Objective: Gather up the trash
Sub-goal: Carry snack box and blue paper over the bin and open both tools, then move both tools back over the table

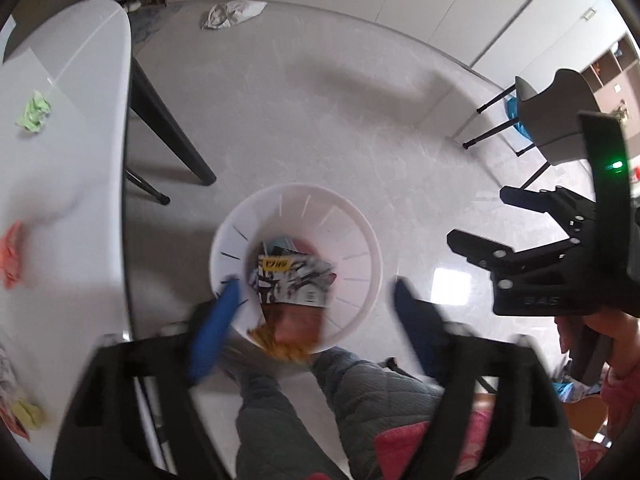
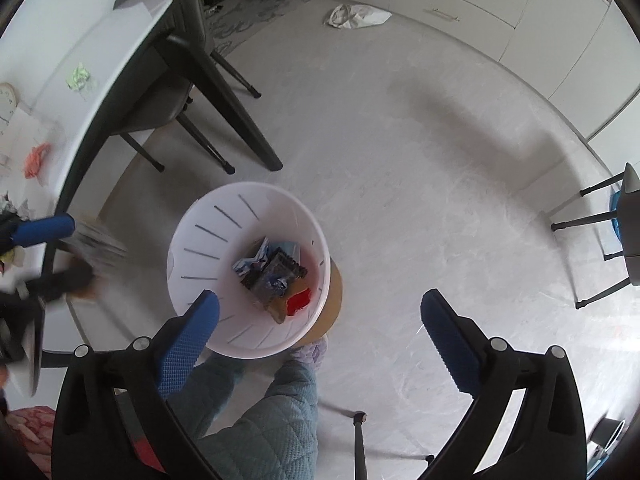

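Note:
A white slotted trash bin stands on the floor beside the table; it also shows in the right wrist view. It holds several wrappers. A printed wrapper hangs blurred over the bin, between the fingers of my open left gripper. My right gripper is open and empty above the bin's near rim; it shows at the right of the left wrist view. Green crumpled paper, orange paper and yellow paper lie on the white table.
Dark table legs and a chair stand by the table. Another chair is at the right. A white bag lies on the floor near the cabinets. The person's legs are below the bin.

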Motion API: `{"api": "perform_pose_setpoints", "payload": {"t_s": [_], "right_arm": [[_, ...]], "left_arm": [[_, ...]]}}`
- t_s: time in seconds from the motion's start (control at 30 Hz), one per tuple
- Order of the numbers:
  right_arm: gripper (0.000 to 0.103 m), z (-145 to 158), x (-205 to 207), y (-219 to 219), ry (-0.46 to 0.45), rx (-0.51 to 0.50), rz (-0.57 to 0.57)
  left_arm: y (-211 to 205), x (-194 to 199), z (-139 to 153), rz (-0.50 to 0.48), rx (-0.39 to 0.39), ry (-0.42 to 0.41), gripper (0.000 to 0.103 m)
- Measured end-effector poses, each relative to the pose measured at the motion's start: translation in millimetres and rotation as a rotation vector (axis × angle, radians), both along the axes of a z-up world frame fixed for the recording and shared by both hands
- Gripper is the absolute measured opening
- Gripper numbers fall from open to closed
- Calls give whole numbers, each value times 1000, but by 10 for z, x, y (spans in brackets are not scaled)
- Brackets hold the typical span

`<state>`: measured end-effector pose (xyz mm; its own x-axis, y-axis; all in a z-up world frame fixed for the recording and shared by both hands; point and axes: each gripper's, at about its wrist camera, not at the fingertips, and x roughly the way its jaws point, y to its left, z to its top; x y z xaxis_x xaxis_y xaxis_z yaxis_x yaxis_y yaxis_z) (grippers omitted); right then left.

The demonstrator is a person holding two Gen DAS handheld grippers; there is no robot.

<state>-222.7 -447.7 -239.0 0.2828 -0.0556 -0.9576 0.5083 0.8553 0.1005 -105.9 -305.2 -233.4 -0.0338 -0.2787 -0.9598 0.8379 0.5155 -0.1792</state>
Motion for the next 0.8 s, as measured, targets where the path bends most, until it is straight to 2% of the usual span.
{"api": "perform_pose_setpoints", "payload": {"t_s": [0.07,0.17,0.37,0.6,0.8], "right_arm": [[100,39,1,-22,-7,-2,-2],[100,70,31,-35,-12,-9,4],[100,202,142,18,-30,-22,35],[100,547,512,288,-103,-44,132],[100,731,960,648,-156,-46,243]], "left_arm": [[-23,-29,8,11,-1,12,92],[-4,-38,60,17,-3,7,94],[97,5,258,53,-23,-56,94],[510,281,625,182,-69,-124,94],[990,650,834,333,-66,-203,94]]}}
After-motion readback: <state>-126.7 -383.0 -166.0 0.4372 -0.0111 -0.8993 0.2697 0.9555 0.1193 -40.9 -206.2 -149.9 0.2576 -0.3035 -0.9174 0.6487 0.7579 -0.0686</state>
